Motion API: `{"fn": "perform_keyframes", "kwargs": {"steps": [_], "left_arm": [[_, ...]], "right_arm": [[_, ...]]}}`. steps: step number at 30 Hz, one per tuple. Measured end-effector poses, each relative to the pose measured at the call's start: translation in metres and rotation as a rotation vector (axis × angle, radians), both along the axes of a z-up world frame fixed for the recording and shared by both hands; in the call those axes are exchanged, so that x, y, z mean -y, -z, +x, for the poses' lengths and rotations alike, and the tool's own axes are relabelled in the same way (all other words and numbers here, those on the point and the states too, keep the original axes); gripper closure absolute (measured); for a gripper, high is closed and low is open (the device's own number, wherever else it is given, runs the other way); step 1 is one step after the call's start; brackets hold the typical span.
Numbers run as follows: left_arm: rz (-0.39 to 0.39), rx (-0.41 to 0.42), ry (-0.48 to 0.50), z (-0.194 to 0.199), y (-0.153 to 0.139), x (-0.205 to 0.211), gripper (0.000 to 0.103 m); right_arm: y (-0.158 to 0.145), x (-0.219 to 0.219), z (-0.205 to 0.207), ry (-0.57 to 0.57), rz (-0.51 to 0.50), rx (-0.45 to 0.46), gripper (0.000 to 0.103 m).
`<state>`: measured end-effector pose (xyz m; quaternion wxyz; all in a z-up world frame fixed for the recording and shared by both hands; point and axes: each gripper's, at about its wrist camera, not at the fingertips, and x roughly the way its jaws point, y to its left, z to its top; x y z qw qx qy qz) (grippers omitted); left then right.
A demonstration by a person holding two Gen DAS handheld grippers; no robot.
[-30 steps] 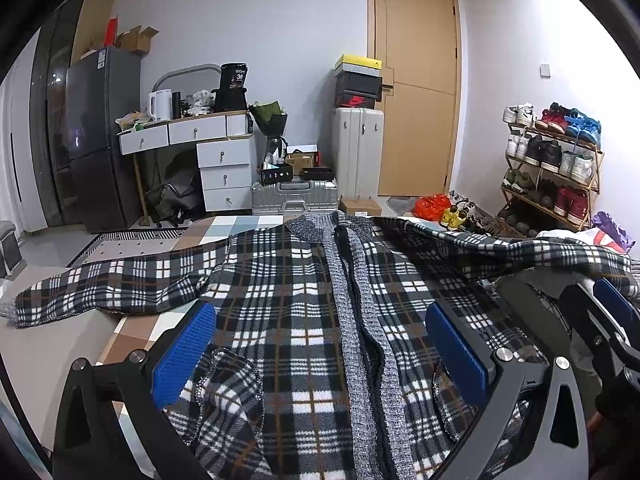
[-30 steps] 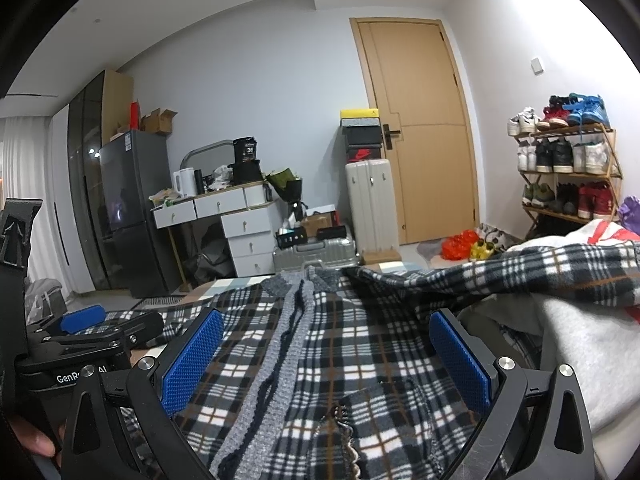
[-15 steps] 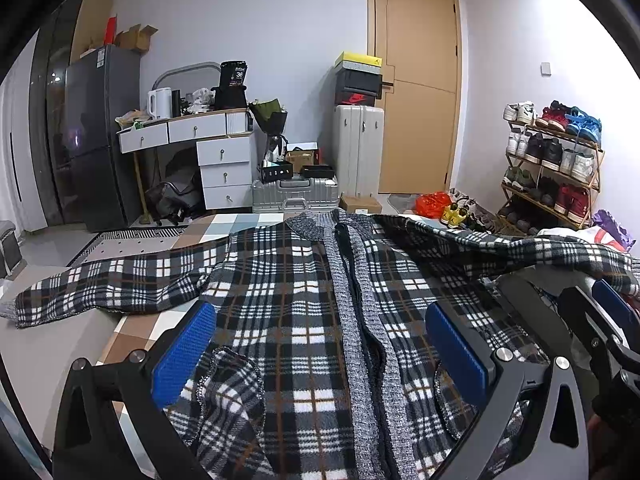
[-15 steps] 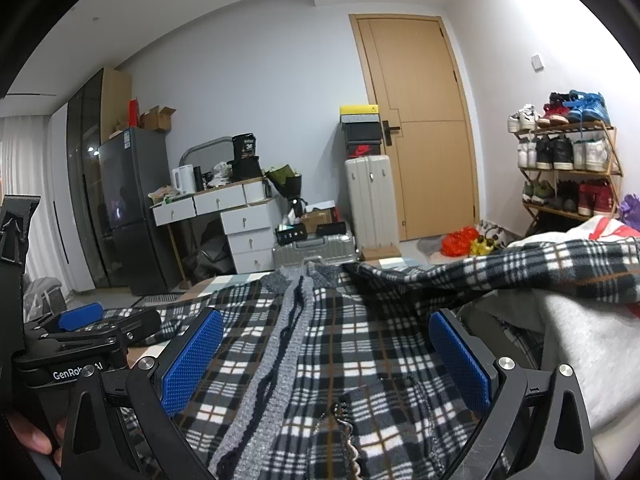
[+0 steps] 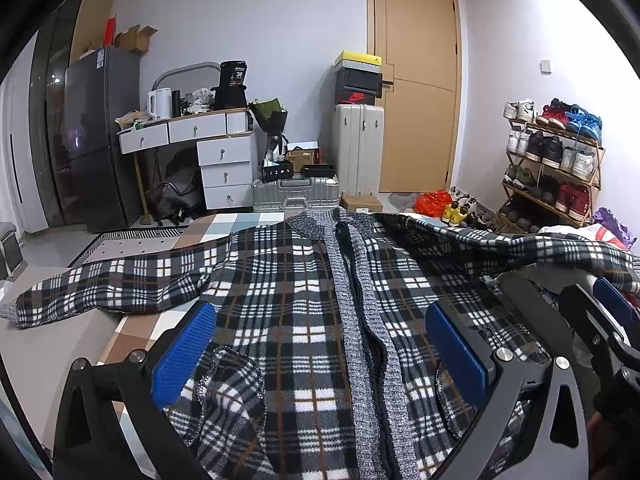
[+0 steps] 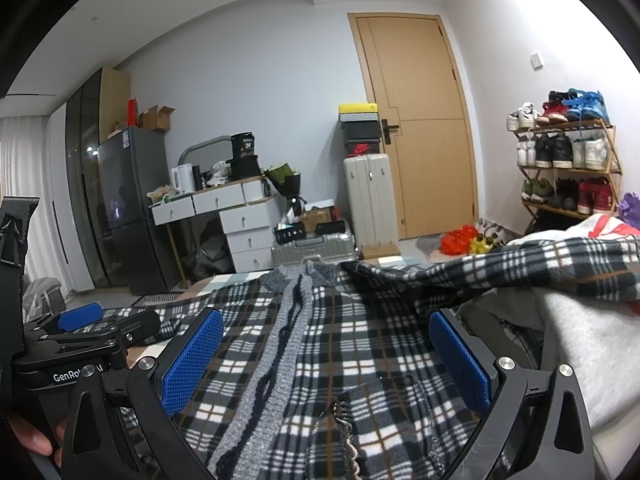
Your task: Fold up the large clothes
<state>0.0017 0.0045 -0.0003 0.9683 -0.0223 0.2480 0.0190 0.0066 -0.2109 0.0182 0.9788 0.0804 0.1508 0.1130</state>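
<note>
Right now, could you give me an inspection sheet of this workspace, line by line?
Surface: patchwork-patterned cover, mostly hidden under the garment.
Job's things: plaid cardigan spread flat, front up, sleeves out to both sides.
Clutter: grey and white clothes heaped beside the cardigan, under one sleeve.
Grippers: left gripper and right gripper both open, above the cardigan's lower part.
Cables: nothing seen.
Surroundings: wooden door, shoe rack, white suitcase, desk with drawers, dark fridge.
</note>
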Motion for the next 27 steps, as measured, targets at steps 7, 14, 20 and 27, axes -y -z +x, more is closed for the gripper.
{"fn": "perform_keyframes", "kwargs": {"steps": [7,14,20,27], "left_arm": [[0.003,-0.001,0.002,0.000,0.000,0.001,0.001],[0.003,-0.007,0.007,0.001,0.001,0.001,0.001],[0.005,-0.010,0.006,0.001,0.002,0.002,0.001],[-0.024,-0.050,0.038,0.002,0.004,0.001,0.001]], "right_arm": [[0.000,0.001,0.000,0.000,-0.001,0.002,0.000],[0.002,-0.002,-0.001,-0.005,-0.009,-0.002,0.000],[0.001,0.007,0.002,0.034,-0.013,-0.004,0.000],[-0.007,0.088,0.009,0.189,-0.052,-0.081,0.000]]}}
